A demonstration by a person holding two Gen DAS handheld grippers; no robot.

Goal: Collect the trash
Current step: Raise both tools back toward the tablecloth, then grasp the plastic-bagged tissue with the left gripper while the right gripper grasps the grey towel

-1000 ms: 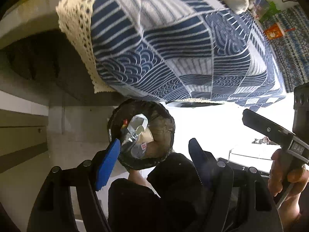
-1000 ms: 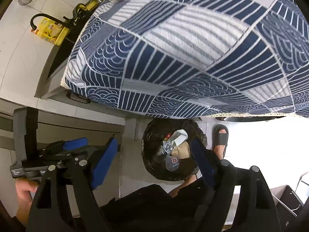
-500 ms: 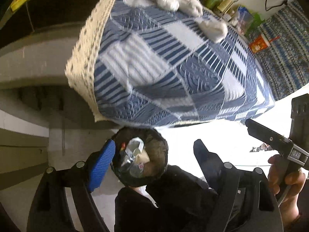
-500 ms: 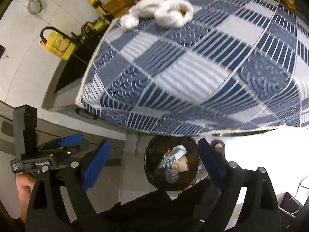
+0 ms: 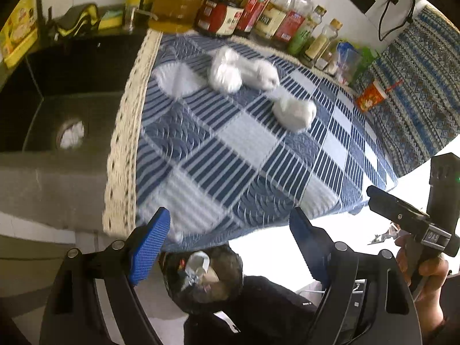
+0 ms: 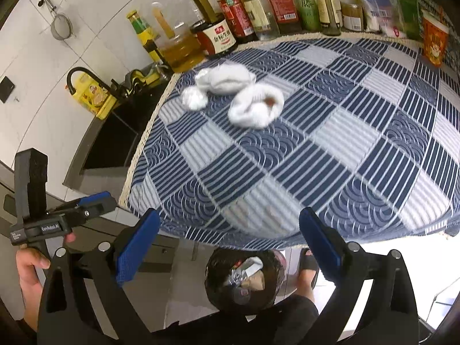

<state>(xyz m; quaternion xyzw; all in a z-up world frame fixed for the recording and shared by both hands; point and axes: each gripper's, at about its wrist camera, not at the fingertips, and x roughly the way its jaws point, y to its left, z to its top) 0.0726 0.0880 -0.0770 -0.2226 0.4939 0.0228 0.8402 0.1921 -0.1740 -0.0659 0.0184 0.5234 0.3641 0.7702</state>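
Note:
Crumpled white tissues lie on the blue patterned cloth at its far side; in the right wrist view they show as a far wad and a stained one. A black-lined trash bin with foil and paper in it stands on the floor below the counter edge, also in the left wrist view. My left gripper is open and empty over the near cloth edge. My right gripper is open and empty there too.
A row of sauce and oil bottles lines the back wall. A dark sink lies left of the cloth. An orange paper cup stands at the far right. The person's sandalled foot is beside the bin.
Both grippers have risen and tilted up from the bin toward the countertop. The tissues and bottles have come into view. Both stay open and empty.

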